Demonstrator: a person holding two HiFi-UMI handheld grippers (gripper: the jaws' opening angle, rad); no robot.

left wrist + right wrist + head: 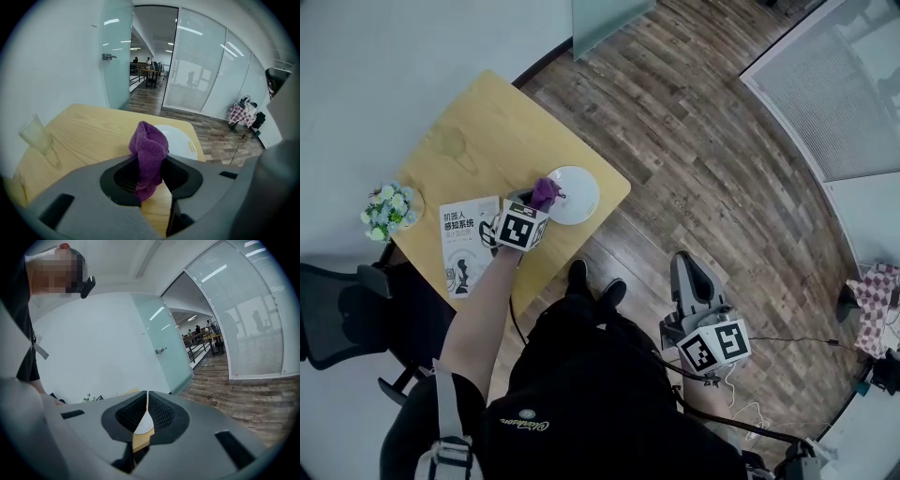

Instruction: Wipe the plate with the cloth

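Observation:
A white plate (pixel 573 194) lies near the right corner of the wooden table (pixel 478 131). My left gripper (pixel 534 200) is shut on a purple cloth (pixel 546 192), which it holds at the plate's left edge. In the left gripper view the cloth (pixel 149 157) stands bunched up between the jaws, with the plate (pixel 180 140) just behind it. My right gripper (pixel 689 281) hangs off the table over the floor, beside the person's legs, with its jaws together and nothing in them. In the right gripper view the jaws (pixel 146 405) meet at the tips.
A book (pixel 467 245) lies at the table's near left. A small pot of flowers (pixel 388 210) stands at the left corner, and a clear glass (pixel 37 135) further back. A black chair (pixel 342 305) is left of the table. Wooden floor (pixel 722 169) lies to the right.

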